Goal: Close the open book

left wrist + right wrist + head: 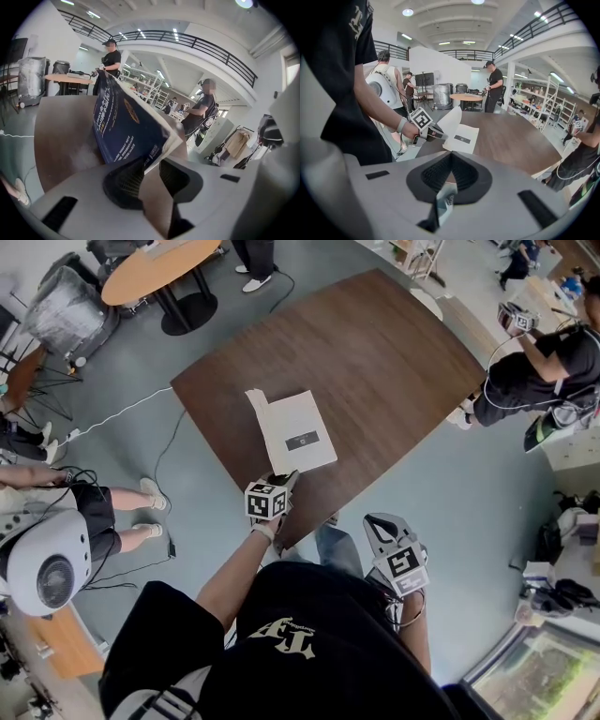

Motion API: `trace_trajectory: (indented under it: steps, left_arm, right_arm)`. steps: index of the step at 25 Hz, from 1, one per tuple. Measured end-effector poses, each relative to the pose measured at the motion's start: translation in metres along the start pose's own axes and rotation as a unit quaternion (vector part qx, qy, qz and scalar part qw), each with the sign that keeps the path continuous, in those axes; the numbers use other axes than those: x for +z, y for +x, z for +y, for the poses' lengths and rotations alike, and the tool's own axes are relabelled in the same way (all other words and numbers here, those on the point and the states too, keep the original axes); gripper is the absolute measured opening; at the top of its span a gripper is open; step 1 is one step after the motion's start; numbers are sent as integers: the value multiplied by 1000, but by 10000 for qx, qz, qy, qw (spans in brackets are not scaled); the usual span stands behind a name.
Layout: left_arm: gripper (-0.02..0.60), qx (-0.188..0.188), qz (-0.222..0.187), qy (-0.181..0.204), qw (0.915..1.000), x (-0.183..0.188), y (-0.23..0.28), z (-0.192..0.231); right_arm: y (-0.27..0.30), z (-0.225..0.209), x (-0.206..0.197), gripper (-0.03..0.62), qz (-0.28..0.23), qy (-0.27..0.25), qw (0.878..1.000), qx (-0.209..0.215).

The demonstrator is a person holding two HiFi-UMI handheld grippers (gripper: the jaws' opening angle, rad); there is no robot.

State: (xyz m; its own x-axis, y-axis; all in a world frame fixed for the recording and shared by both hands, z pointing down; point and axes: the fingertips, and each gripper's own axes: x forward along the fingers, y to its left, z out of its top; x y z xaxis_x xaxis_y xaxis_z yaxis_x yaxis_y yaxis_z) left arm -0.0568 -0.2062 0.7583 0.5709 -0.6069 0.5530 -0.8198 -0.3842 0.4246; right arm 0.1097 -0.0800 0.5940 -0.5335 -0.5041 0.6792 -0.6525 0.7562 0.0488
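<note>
The book lay open near the front edge of the brown counter, its blue cover standing steeply up along the left side above the white pages. The left tool sat at the book's near edge, jaws a little apart with the cover's lower corner between them, apparently loose rather than pinched. The right tool, jaws pressed together and empty, hung back by the person's body. The closing looked half done. The next move likely called for tipping the cover over onto the pages and pressing it flat.
</note>
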Motion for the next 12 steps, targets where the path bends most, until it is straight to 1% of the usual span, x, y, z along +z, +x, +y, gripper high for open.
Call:
trace_trajectory:
  steps: [5, 9, 12]
  left_arm:
    - [87, -118, 30, 16, 9999, -1, 7, -10]
    - [87, -319, 81, 76, 9994, -3, 15, -23]
    - [87, -305, 177, 67, 9994, -5, 21, -18]
  right_arm:
    - [-4, 0, -6, -12, 15, 12, 10000, -19]
    - [-10, -2, -12, -12, 9, 66, 9999, -93]
    - [-12, -3, -15, -12, 23, 111, 9999, -126]
